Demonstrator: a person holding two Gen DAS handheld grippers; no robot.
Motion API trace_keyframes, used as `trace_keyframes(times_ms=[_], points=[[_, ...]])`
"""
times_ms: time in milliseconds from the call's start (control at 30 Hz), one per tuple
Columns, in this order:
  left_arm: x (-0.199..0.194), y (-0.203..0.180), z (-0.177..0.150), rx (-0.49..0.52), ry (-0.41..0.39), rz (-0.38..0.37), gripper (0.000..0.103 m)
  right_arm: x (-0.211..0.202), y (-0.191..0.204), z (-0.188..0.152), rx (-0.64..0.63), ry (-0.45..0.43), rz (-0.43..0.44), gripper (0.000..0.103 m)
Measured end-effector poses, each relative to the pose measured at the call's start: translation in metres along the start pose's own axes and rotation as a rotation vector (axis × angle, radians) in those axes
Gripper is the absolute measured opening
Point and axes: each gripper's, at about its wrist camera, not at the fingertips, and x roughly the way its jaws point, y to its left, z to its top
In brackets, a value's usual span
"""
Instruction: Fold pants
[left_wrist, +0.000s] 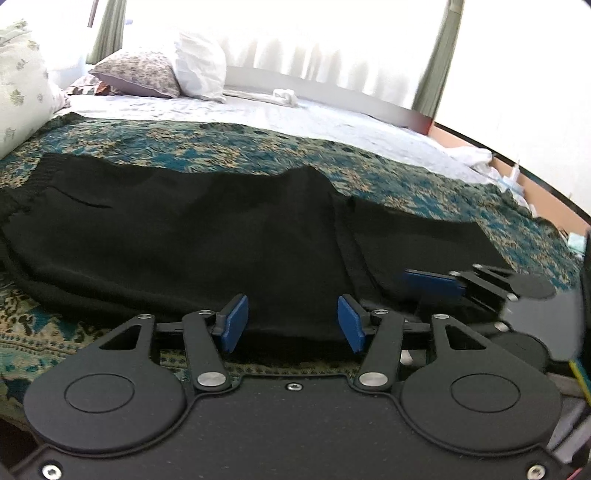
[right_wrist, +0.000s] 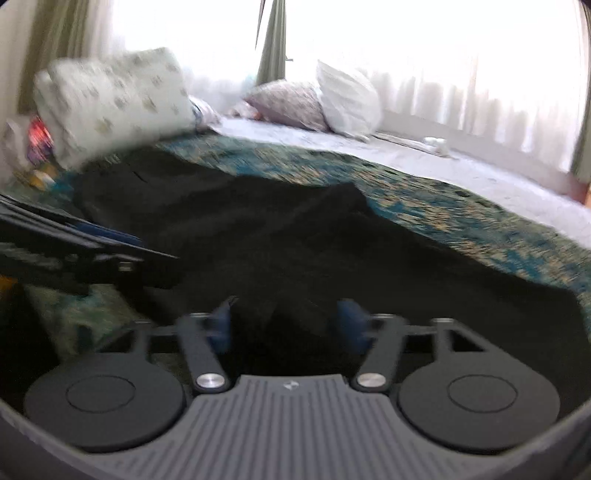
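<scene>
Pants (left_wrist: 192, 240), black and soft, lie spread out flat on a blanket (left_wrist: 258, 144) with blue and tan patterns, and the blanket covers the near part of a bed (left_wrist: 332, 118). One end of the pants, with a stretchy band, sits to the left in the left wrist view, and a little peak of cloth sticks up near the middle. The left gripper (left_wrist: 291, 325) is low at the near edge of the pants, with its blue pads (left_wrist: 234, 323) spread wide apart and nothing between them but the edge of the black cloth lying under them. The right gripper (right_wrist: 286, 325) is just beside it, also low over the pants, and its fingers are wide apart too. The right wrist view is blurry, so it looks like black cloth sits in the gap, but I cannot tell if the pads touch it. In the left wrist view the right gripper shows at the right side, with one blue pad lying over the pants. Behind the blanket is a white sheet (left_wrist: 303, 110). Pillows (left_wrist: 147, 72) lean at the far left of the bed, one flowery and one white. Bright curtains (left_wrist: 332, 40) hang behind the bed, and the light there is very strong.
</scene>
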Motion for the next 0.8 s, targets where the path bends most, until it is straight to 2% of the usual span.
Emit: trace_keyframes(times_ms=[100, 233, 300, 467, 533, 600, 700, 800], points=[[-0.002, -0.003, 0.004, 0.002, -0.015, 0.004, 0.053, -0.018, 0.0, -0.004, -0.003, -0.049, 0.02, 0.09], [-0.003, -0.018, 0.008, 0.025, -0.028, -0.025, 0.053, -0.049, -0.009, -0.012, 0.016, -0.109, -0.023, 0.094], [-0.001, -0.031, 0.009, 0.046, -0.035, -0.049, 0.053, -0.067, -0.021, -0.019, 0.051, -0.155, -0.118, 0.095], [0.007, -0.07, 0.009, 0.091, -0.058, -0.092, 0.053, -0.095, -0.071, -0.035, 0.227, -0.184, -0.418, 0.094], [0.013, -0.086, 0.009, 0.104, -0.077, -0.101, 0.053, -0.102, -0.093, -0.043, 0.292, -0.181, -0.53, 0.09], [0.021, -0.104, 0.009, 0.123, -0.091, -0.106, 0.052, -0.105, -0.108, -0.05, 0.332, -0.182, -0.63, 0.081], [0.034, -0.127, 0.006, 0.163, -0.091, -0.094, 0.048, -0.102, -0.115, -0.063, 0.337, -0.166, -0.707, 0.072], [0.047, -0.139, -0.004, 0.184, -0.062, -0.089, 0.043, -0.091, -0.114, -0.072, 0.305, -0.119, -0.694, 0.069]])
